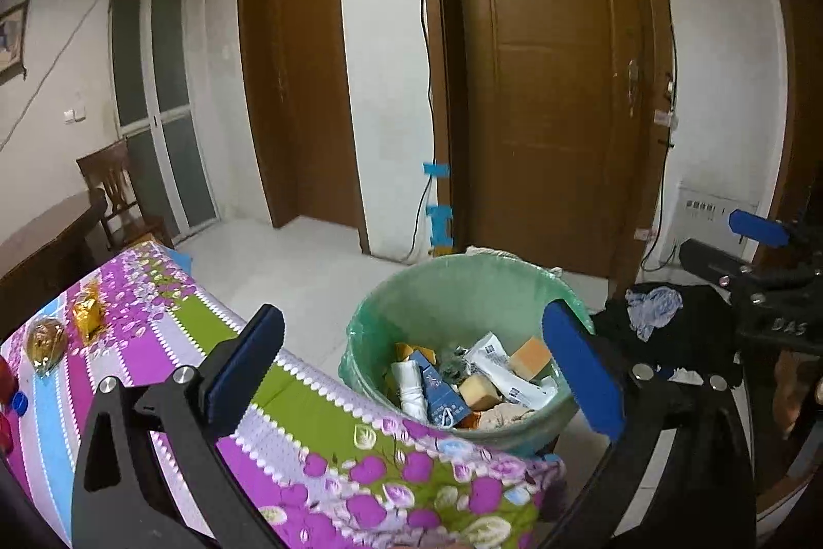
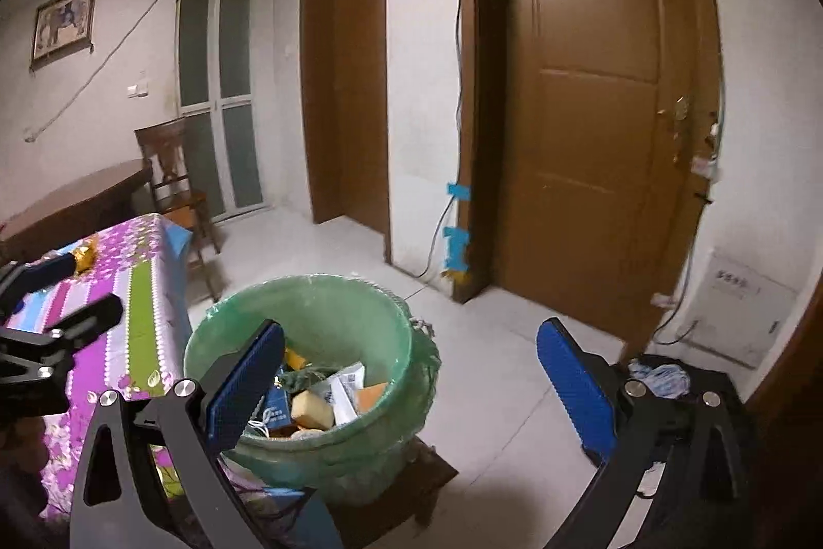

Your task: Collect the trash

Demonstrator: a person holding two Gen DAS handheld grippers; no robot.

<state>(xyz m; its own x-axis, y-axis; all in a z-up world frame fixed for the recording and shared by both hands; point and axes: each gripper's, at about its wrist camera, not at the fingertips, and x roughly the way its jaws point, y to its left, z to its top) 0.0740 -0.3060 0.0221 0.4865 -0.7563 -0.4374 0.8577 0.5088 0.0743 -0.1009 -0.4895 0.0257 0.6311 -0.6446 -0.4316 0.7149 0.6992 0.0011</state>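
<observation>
Beside my floral-clothed table [image 1: 154, 343], the round bin [image 1: 411, 291] with its thin green liner holds crumpled wrappers [image 1: 506, 369], small cartons and foam blocks, while my left gripper [image 1: 416, 369] and right gripper [image 2: 411, 379] gape wide, empty.

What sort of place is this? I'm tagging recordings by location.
Most likely a room in a home: brown wooden doors, a table under a flowered cloth, and a lined trash bin on the tiled floor.

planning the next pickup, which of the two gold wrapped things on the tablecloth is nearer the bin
The smaller, blocky gold wrapper: it lies on the bin's side of the rounder, clear-wrapped gold one.
</observation>
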